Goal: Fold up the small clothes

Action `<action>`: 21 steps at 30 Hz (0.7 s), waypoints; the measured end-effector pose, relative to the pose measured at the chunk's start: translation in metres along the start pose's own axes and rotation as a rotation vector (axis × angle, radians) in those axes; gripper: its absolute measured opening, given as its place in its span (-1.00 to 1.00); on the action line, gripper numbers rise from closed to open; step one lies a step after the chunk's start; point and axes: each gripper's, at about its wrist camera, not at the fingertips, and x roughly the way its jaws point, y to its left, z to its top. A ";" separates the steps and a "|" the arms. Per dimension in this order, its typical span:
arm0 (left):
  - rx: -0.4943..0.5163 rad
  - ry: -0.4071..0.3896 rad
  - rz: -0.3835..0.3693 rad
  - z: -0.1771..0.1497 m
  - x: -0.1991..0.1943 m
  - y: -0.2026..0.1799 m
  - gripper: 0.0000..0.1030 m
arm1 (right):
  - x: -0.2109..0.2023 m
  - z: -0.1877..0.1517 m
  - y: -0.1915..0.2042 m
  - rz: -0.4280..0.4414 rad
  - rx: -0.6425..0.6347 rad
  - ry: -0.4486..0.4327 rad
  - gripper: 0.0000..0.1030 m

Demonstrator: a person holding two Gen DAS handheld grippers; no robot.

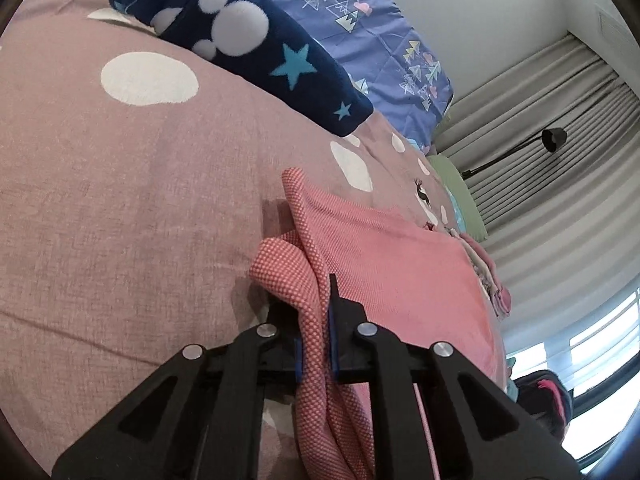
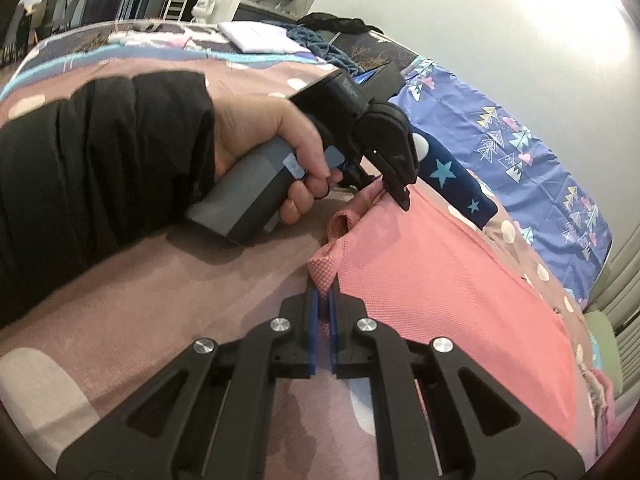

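A small pink garment [image 1: 400, 272] of dotted knit lies spread on the mauve bedspread [image 1: 132, 184]. My left gripper [image 1: 316, 312] is shut on a bunched fold of its edge, which runs up between the blue pads. In the right wrist view the same pink garment [image 2: 440, 280] stretches away to the right. My right gripper [image 2: 323, 300] is shut on a corner of it nearby. The left gripper [image 2: 400, 196], held by a hand in a black sleeve [image 2: 100, 168], pinches the garment's edge just beyond.
A navy fleece item [image 1: 248, 52] with white paw marks and blue stars lies farther up the bed, beside a blue patterned sheet [image 1: 360, 20]. Folded clothes [image 1: 492, 276] sit past the pink garment. Grey curtains [image 1: 560, 152] and a black lamp [image 1: 554, 138] stand at the right. A white folded cloth [image 2: 256, 36] lies at the far end.
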 end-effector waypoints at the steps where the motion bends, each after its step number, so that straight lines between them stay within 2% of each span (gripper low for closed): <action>1: 0.007 -0.001 0.001 0.000 -0.001 0.000 -0.81 | 0.000 -0.001 0.003 0.002 -0.008 0.004 -0.84; 3: 0.003 0.000 -0.003 0.000 0.000 0.001 -0.78 | -0.001 -0.002 0.011 -0.032 -0.055 0.021 -0.47; 4: -0.002 0.000 -0.007 0.000 0.001 0.002 -0.78 | 0.000 -0.003 0.016 -0.055 -0.079 0.027 -0.13; 8: -0.006 0.000 -0.014 -0.001 -0.001 0.004 -0.77 | 0.010 -0.002 0.028 -0.128 -0.135 0.067 -0.04; 13: -0.008 0.000 -0.020 -0.001 0.000 0.004 -0.76 | 0.028 0.009 0.030 -0.198 -0.146 0.094 -0.04; 15: -0.008 0.001 -0.021 -0.001 0.000 0.003 -0.76 | 0.038 0.013 0.027 -0.211 -0.143 0.102 -0.17; 17: -0.009 0.001 -0.021 -0.001 0.000 0.003 -0.76 | 0.050 0.014 0.022 -0.187 -0.129 0.142 -0.91; 18: -0.008 0.001 -0.022 -0.001 -0.001 0.003 -0.76 | 0.050 0.014 0.017 -0.170 -0.109 0.140 -0.91; 21: -0.001 0.000 -0.012 -0.001 0.000 0.002 -0.77 | 0.031 0.018 0.000 -0.158 -0.030 0.063 -0.92</action>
